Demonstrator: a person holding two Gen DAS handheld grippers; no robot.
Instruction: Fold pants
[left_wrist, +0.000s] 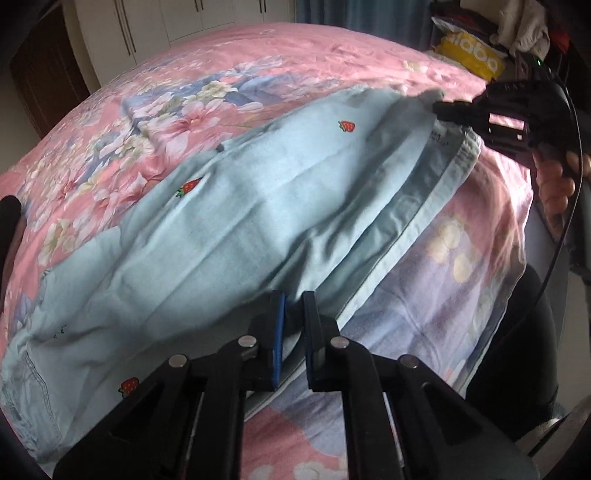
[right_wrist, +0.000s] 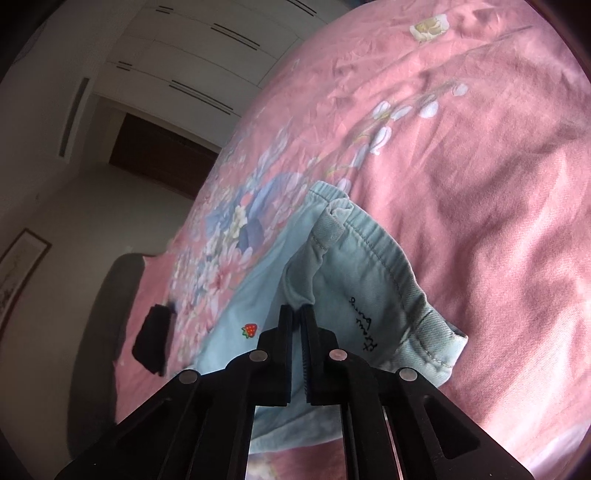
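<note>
Now, from the left wrist camera, the light blue pants (left_wrist: 229, 229) lie spread across the pink floral bedspread (left_wrist: 295, 55), running from about eight o'clock up toward two o'clock. Small red strawberry motifs (left_wrist: 346, 126) dot the fabric. The left gripper (left_wrist: 292, 299) sits at six o'clock with its blue-lined fingers (left_wrist: 279, 314) drawn close around the cloth near the pants' edge; a narrow gap shows between them with fabric in it, so it looks clenched on the pants. At two o'clock the right gripper (left_wrist: 441, 110) meets the far end of the pants at the waistband, and a hand (left_wrist: 557, 184) holds its handle at three o'clock. A yellow bag (left_wrist: 471, 59) and a heap of clothes (left_wrist: 524, 26) lie beyond the bed at one o'clock. White wardrobe doors (left_wrist: 177, 18) stand at twelve o'clock.

Through the right wrist camera, the right gripper (right_wrist: 297, 308) sits at six o'clock, its fingers (right_wrist: 285, 325) pressed nearly together on a pinch of the pants (right_wrist: 373, 273). The waistband (right_wrist: 369, 236) is lifted and folded open, showing its stitched inner side with handwritten black lettering (right_wrist: 364, 325) at five o'clock. One strawberry (right_wrist: 250, 329) shows just left of the fingers. The bedspread (right_wrist: 461, 147) fills the view from twelve to four o'clock. A dark object (right_wrist: 153, 341) lies on the bed at eight o'clock; what it is cannot be told. Wardrobe doors (right_wrist: 192, 55) and a dark doorway (right_wrist: 162, 155) appear at ten to eleven o'clock, and a framed picture (right_wrist: 18, 269) hangs at nine o'clock.
</note>
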